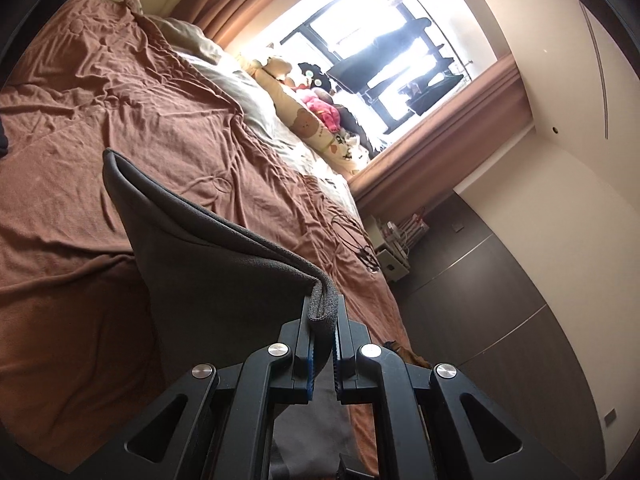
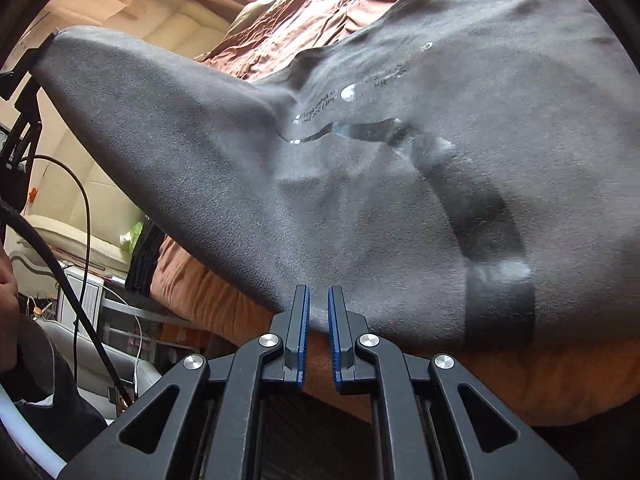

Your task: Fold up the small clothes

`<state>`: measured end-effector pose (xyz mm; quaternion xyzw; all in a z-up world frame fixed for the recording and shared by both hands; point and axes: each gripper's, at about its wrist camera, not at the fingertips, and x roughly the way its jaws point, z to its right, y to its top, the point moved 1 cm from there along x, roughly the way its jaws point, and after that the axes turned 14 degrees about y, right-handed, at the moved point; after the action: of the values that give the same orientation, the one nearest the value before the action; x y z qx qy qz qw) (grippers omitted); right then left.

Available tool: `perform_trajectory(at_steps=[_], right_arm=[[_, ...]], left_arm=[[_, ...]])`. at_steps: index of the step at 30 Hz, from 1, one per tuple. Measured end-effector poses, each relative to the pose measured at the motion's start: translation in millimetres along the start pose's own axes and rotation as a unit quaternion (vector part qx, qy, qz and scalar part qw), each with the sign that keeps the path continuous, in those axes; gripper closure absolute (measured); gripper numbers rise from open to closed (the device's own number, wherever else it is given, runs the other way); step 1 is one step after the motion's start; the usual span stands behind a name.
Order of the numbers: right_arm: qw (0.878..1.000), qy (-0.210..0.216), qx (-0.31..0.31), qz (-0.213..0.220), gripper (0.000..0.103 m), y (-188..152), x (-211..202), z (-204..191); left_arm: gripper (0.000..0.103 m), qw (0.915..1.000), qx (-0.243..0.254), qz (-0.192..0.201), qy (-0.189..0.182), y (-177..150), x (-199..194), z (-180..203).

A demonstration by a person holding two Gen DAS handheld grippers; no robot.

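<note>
A dark grey T-shirt (image 2: 400, 208) with a pale print and a black band lies spread on the brown bedsheet (image 1: 120, 112). My left gripper (image 1: 324, 316) is shut on a doubled edge of it, and the cloth (image 1: 208, 256) rises off the bed in a taut flap. In the right wrist view that lifted corner stretches to the upper left, where the left gripper (image 2: 38, 52) pinches its tip. My right gripper (image 2: 318, 300) sits at the shirt's near hem with its jaws nearly together. The hem lies between the blue pads (image 2: 332, 320).
Pillows (image 1: 224, 64) and plush toys (image 1: 316, 104) lie along the bed by the bright window. Black cables (image 1: 356, 240) rest on the sheet near its edge. A dark folded cloth (image 2: 144, 256), cables (image 2: 84, 240) and a person's hand (image 2: 8, 280) sit left of the bed.
</note>
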<state>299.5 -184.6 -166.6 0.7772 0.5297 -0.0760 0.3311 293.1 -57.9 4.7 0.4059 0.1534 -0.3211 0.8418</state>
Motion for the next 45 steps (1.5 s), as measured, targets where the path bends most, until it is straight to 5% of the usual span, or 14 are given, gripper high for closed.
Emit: perform_trajectory(at_steps=[8, 12, 19, 28, 37, 40, 42, 45], right_arm=[[0.996, -0.001, 0.007, 0.087, 0.091, 13, -78, 20], [0.990, -0.019, -0.018, 0.136, 0.035, 7, -113, 19], [0.987, -0.029, -0.053, 0.148, 0.033, -9, -160, 30], [0.983, -0.052, -0.021, 0.172, 0.033, -38, -217, 55], [0.984, -0.056, -0.018, 0.167, 0.033, -65, -240, 57], [0.985, -0.054, -0.018, 0.162, 0.033, -68, -237, 58], [0.985, -0.052, -0.017, 0.162, 0.033, -70, -236, 59], [0.986, -0.051, -0.021, 0.157, 0.033, -70, -233, 59]], left_arm=[[0.097, 0.9979, 0.041, -0.041, -0.028, -24, 27, 47], [0.097, 0.9952, 0.059, -0.067, -0.040, -38, 44, 68], [0.097, 0.9887, 0.089, -0.110, -0.049, -67, 71, 95], [0.097, 0.9770, 0.121, -0.166, -0.060, -117, 100, 122], [0.094, 0.9493, 0.160, -0.265, -0.054, -193, 137, 136], [0.073, 0.9394, 0.150, -0.304, -0.050, -209, 147, 128], [0.047, 0.9413, 0.143, -0.302, -0.050, -211, 143, 122], [0.034, 0.9479, 0.139, -0.284, -0.038, -205, 134, 111]])
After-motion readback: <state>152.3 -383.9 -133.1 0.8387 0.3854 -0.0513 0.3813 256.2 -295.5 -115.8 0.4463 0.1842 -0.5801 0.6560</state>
